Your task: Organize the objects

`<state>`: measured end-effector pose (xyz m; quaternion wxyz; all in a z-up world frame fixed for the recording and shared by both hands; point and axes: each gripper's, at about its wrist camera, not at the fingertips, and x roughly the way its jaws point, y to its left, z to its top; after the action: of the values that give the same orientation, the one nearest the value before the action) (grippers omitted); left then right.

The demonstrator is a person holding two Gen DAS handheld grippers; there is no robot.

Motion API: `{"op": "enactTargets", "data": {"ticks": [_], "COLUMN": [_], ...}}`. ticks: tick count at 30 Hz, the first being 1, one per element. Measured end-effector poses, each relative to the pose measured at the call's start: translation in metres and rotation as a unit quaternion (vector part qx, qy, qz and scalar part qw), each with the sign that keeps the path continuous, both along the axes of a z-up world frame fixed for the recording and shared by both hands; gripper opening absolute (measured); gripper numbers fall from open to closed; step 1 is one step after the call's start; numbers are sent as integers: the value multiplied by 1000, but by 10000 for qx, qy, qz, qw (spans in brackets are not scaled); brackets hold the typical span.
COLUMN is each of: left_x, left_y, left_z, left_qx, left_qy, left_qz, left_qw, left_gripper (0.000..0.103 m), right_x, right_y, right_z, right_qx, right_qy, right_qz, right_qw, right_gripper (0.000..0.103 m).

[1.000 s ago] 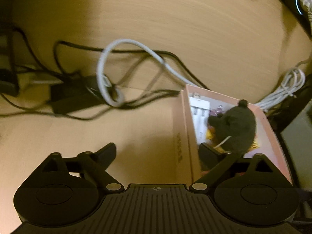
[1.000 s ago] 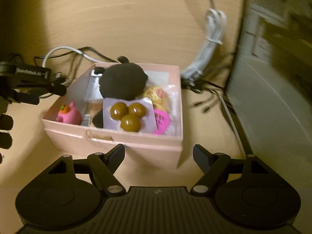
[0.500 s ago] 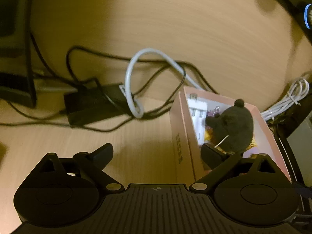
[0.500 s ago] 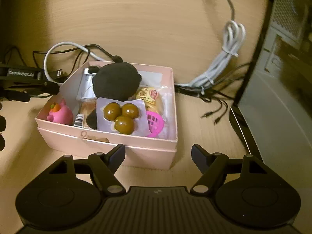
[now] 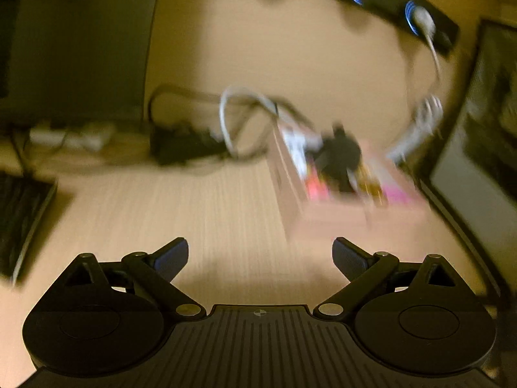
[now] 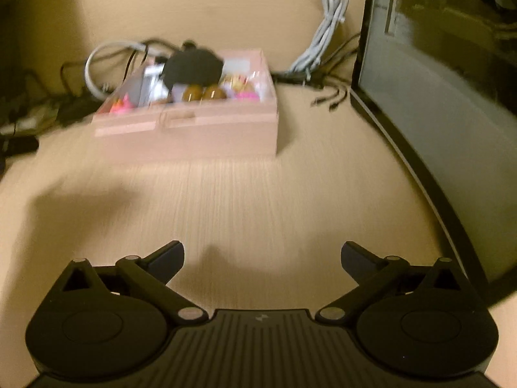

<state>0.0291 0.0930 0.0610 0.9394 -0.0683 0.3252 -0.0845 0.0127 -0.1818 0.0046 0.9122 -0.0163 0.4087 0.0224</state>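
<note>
A pink cardboard box stands on the wooden desk, holding a black plush toy, brown round pieces, a small pink toy and other bits. In the blurred left wrist view the same box lies ahead to the right with the plush on top. My left gripper is open over bare desk, nothing between its fingers. My right gripper hangs well short of the box, its jaws opening wide with nothing between them.
A tangle of black and grey cables and a power brick lie behind the box. A bundled white cable and a dark computer case stand at the right. A keyboard edge shows at left.
Both grippers have pulled back from the box, which now looks smaller and farther. The right jaws have spread wider. The left view has swung to show more desk and the keyboard.
</note>
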Motion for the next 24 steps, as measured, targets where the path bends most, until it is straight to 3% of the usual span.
{"op": "enactTargets", "data": {"ticks": [4, 10, 16, 19, 22, 24], "left_x": [-28, -45, -44, -41, -35, -30], "left_y": [-13, -39, -59, -69, -78, -79], "left_z": [-24, -40, -51, -55, -57, -58], "left_qx": [94, 344, 475, 697, 959, 992], "left_qy": [414, 292, 93, 24, 71, 82], "left_qz": [-65, -78, 265, 267, 247, 309], "left_qw": [9991, 9990, 9985, 9972, 9951, 9946], "left_gripper": [99, 99, 99, 99, 100, 100], "right_x": [-15, -24, -20, -17, -8, -2], "right_y": [-1, -2, -6, 1, 1, -5], "right_z": [-12, -23, -28, -30, -31, -32], "right_qx": [-22, 59, 106, -212, -352, -103], "right_qy": [115, -27, -391, -739, -935, -832], "right_qz": [170, 500, 509, 765, 671, 562], "right_qw": [9998, 9987, 9979, 9941, 9927, 9949], "right_gripper": [103, 103, 103, 103, 103, 103]}}
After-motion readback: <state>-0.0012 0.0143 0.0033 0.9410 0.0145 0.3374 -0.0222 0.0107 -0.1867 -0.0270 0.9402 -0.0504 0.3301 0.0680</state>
